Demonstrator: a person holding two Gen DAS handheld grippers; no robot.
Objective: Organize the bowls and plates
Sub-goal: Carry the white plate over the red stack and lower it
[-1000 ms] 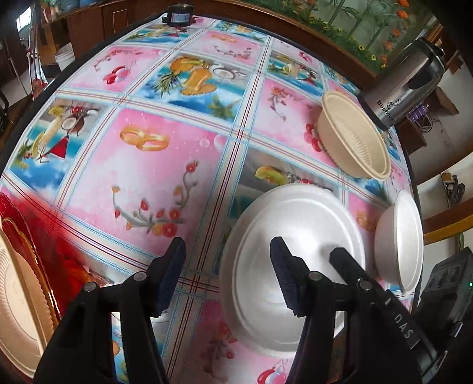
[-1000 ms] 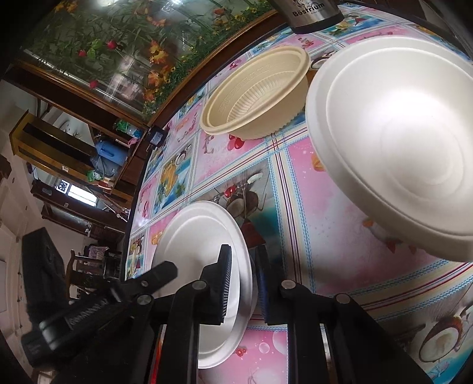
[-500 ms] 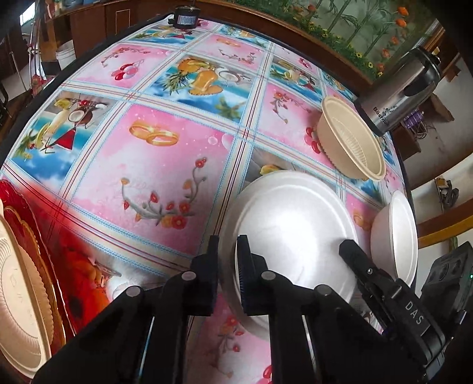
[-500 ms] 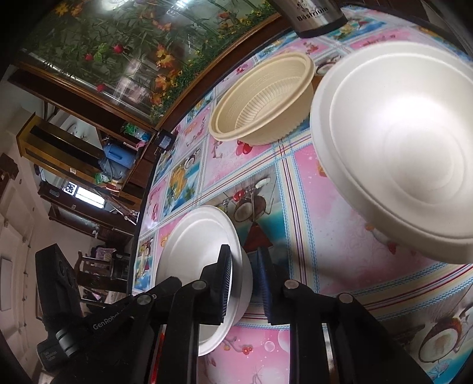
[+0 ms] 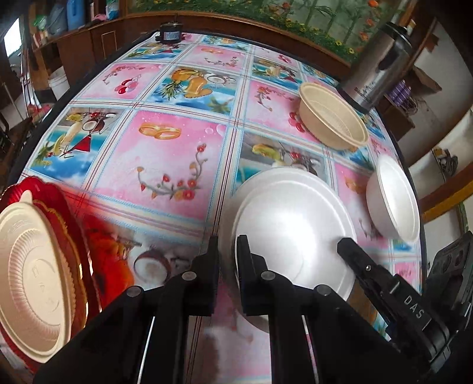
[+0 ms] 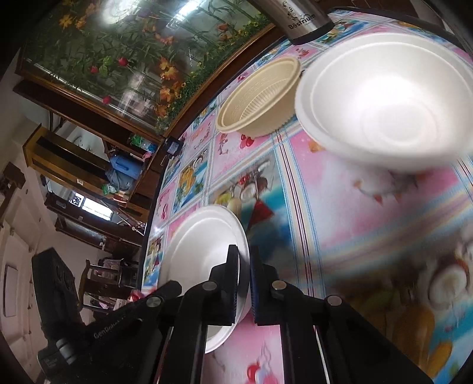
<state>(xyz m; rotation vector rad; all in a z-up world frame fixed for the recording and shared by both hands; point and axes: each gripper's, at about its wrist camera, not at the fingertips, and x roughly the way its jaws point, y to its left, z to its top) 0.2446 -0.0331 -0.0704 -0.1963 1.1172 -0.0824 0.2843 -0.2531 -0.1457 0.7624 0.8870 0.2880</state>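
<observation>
A white foam plate (image 5: pixel 292 227) is held above the flowered tablecloth by both grippers. My left gripper (image 5: pixel 227 257) is shut on its left rim. My right gripper (image 6: pixel 244 267) is shut on its right rim; the plate also shows in the right wrist view (image 6: pixel 201 245). A white foam bowl (image 5: pixel 393 201) stands to the right, large in the right wrist view (image 6: pixel 384 97). A beige plastic bowl (image 5: pixel 331 124) stands behind it, also in the right wrist view (image 6: pixel 260 100). A beige plate (image 5: pixel 32 280) lies on a red plate (image 5: pixel 68 212) at the left edge.
A steel thermos (image 5: pixel 381 65) stands at the far right corner, its base in the right wrist view (image 6: pixel 301 17). A small black device (image 5: pixel 170 34) sits at the far table edge. A wooden cabinet and a flower mural lie behind the table.
My left gripper has shut on the plate's left rim. Both grippers have lifted the plate off the cloth; both views are pulled back and the scene looks motion-blurred.
</observation>
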